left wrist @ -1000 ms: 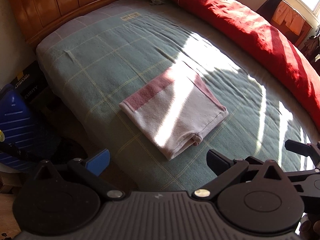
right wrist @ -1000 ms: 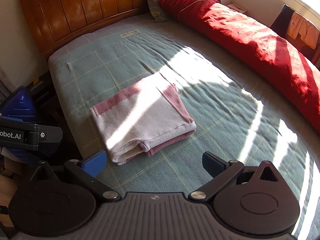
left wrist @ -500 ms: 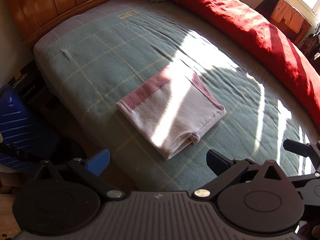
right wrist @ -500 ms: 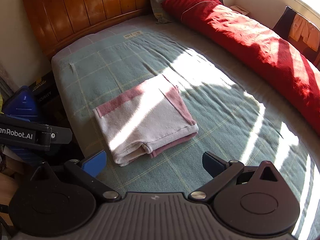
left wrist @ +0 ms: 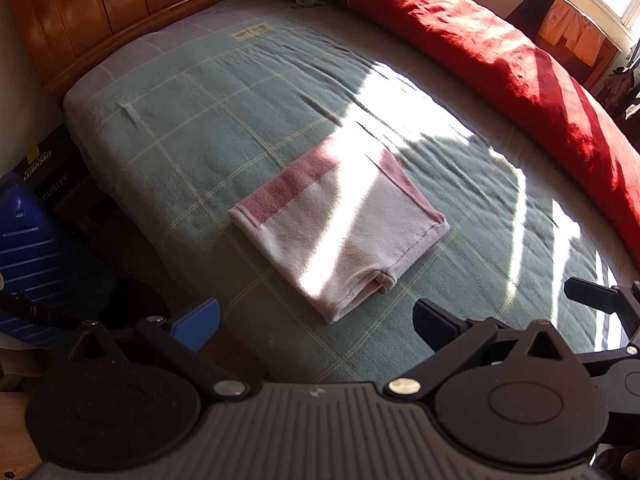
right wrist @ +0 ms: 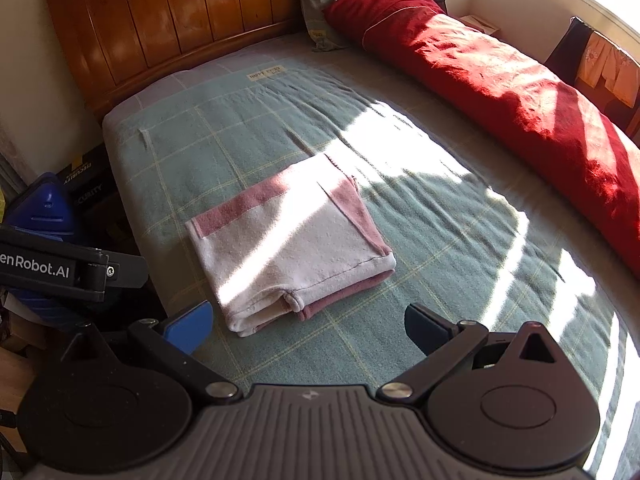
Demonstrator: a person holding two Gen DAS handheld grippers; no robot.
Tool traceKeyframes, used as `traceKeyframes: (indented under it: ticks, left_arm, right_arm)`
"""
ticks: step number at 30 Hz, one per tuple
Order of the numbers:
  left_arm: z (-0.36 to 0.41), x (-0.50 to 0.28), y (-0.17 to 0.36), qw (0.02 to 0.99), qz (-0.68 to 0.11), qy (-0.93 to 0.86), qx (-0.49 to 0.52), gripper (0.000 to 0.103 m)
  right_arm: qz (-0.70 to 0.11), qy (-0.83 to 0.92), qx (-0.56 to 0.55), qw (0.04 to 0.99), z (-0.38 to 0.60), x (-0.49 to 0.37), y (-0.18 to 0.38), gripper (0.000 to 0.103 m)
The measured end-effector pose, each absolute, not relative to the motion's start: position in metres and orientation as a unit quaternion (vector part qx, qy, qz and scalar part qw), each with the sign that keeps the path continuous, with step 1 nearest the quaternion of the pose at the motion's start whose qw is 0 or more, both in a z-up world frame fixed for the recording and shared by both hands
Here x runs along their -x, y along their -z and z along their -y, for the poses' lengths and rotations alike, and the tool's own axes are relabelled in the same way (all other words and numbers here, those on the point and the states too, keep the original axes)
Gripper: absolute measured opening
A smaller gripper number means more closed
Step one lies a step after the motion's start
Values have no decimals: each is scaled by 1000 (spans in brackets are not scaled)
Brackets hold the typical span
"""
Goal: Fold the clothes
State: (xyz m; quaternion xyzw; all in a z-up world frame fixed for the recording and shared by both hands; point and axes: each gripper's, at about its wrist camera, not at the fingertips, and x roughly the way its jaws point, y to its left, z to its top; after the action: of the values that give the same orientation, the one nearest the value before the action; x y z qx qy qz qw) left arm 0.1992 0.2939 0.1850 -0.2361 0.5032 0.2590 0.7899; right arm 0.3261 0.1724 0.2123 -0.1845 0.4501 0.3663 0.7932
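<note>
The folded garment (left wrist: 340,232), white with dusty-pink bands, lies flat on the green checked blanket (left wrist: 200,120) of the bed, towards its near left side and well clear of the red quilt (left wrist: 500,60) along the far right. Both tongs are held back from it: the left tongs (left wrist: 316,320) are spread wide and empty, and the right tongs (right wrist: 308,320) likewise stand wide apart with nothing between them, the garment's near edge lying just beyond the tips.

The fold looks finished or nearly so, so the step in hand is judged to be a check or a last tidying. If it is to be done well, the loose rolled lip at the near edge, where a pink underlayer shows below the white in the right wrist view, should be squared up, and the layers should be pinched together rather than singly so that the stack is not pulled askew. Any lift is best made from the folded side, since soft cloth will sag and open from its free edges.

As for writing, "enRobot.AI" is read on the black body at the left of the right wrist view. "SECURITY" appears on a dark box (right wrist: 86,180) beside the bed. A small label (right wrist: 265,73) on the blanket near the wooden headboard (right wrist: 180,12) carries print too small to be read reliably.
</note>
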Motion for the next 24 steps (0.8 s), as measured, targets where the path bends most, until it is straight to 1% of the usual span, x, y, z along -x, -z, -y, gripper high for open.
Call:
traceKeyframes:
  ticks: [24]
  left_arm:
    - [-295, -204, -183, 787, -509, -259, 236, 102]
  right_arm:
    - [-450, -367, 186, 793, -175, -329, -212, 103]
